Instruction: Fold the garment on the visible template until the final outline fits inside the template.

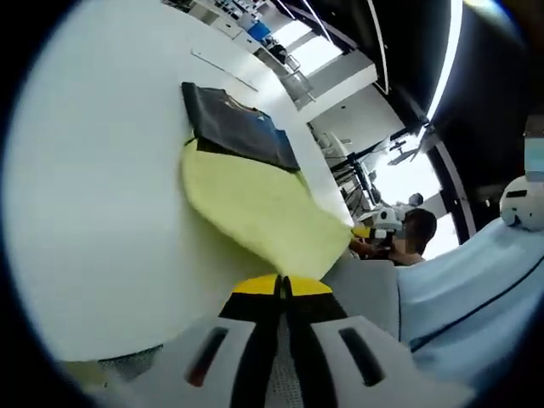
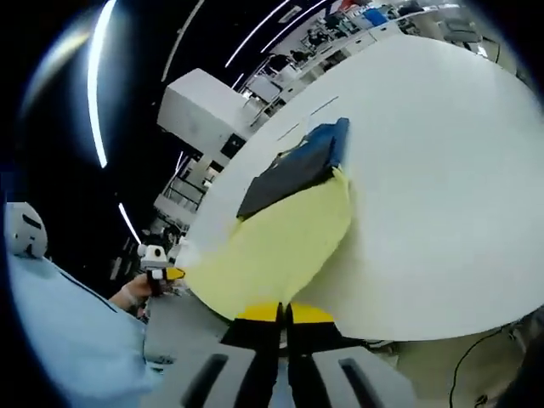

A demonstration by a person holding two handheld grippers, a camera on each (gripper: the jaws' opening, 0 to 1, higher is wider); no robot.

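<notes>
Left gripper view: at bottom centre the left gripper (image 1: 283,289) has its jaws closed on the yellow garment (image 1: 255,208)'s near edge; the right gripper (image 2: 283,316) pinches likewise, apparently lifting to fold. Farther on, the cloth reaches the dark template (image 1: 234,126) on the white table (image 1: 93,187).

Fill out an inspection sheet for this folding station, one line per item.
Surface: white table, mostly bare.
Job's things: yellow garment lies on the table with its near edge lifted toward the claws; beyond it a dark folded piece with a blue edge. No template outline can be made out.
Clutter: nothing seen.
Grippers: left claw and right claw each have jaws together at the yellow garment's near edge.
Cables: one dark cable hangs below the table edge in the right gripper view.
Surroundings: workshop with white cabinets, ceiling light strips, and a person's light blue sleeve.
</notes>
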